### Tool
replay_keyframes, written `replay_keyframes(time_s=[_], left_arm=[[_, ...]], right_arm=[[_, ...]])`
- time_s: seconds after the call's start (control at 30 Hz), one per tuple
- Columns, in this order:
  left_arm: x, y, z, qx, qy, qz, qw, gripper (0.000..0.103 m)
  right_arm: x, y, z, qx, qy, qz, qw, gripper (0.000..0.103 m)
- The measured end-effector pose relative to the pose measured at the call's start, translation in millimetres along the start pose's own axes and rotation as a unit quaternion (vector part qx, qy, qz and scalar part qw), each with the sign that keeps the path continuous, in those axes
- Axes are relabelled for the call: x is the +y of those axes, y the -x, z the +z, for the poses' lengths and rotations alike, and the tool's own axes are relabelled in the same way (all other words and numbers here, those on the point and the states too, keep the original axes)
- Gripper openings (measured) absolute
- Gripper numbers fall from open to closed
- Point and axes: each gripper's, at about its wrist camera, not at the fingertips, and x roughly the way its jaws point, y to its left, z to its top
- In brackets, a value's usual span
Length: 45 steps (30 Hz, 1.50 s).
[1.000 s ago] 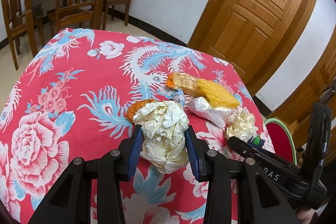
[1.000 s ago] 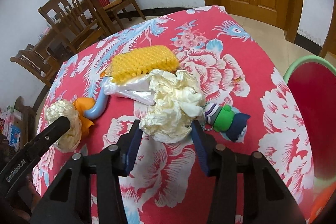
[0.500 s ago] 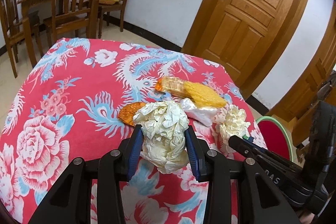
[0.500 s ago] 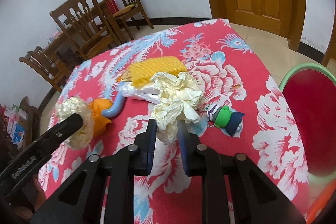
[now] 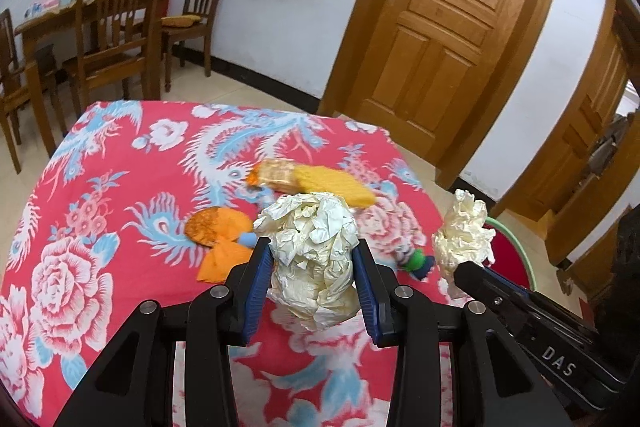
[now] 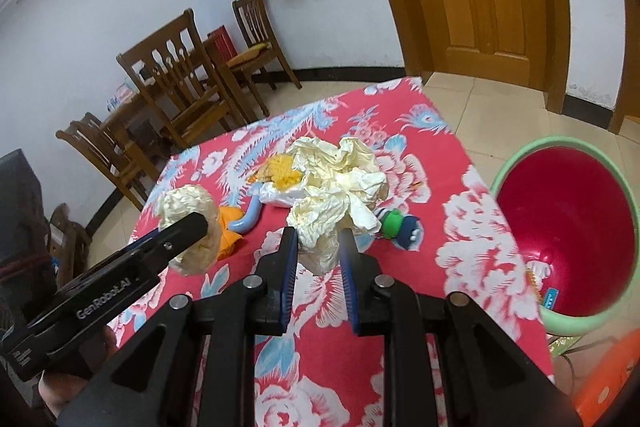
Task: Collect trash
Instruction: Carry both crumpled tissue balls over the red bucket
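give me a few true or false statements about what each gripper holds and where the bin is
1. The left gripper is shut on a crumpled paper wad. True.
2. The right gripper is open and holds nothing. False: it pinches a second paper wad.
3. The red bin stands on the tablecloth. False: it stands on the floor beside the table.
4. A small green and blue toy lies on the cloth. True.

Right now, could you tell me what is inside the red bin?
The red bin shows mostly bare red wall; near its bottom lie a few scraps, one with a blue label. Its near side is hidden by the rim.
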Motion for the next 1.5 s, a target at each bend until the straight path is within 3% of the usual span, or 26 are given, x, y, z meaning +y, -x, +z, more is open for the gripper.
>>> replay_keyframes(time_s=[0.37, 0.73, 1.5], left_arm=[[-49.5, 5.6, 3.5, 0.001, -0.042, -0.035, 0.9985, 0.041], [-108.8, -9.7, 3.5, 0.015, -0.093, -0.065, 0.9934, 0.041], [-209.9, -98.7, -27.8, 0.094, -0.177, -0.101, 0.9745, 0.041]], right_arm=[[-32.6, 48.5, 0.9, -0.044, -0.025, -0.025, 0.998, 0.023], [-90.4, 74.7, -0.2, -0.07, -0.075, -0.063, 0.993, 0.023], [-207.9, 65.7, -19.9, -0.04, -0.187, -0.12, 0.974, 0.024]])
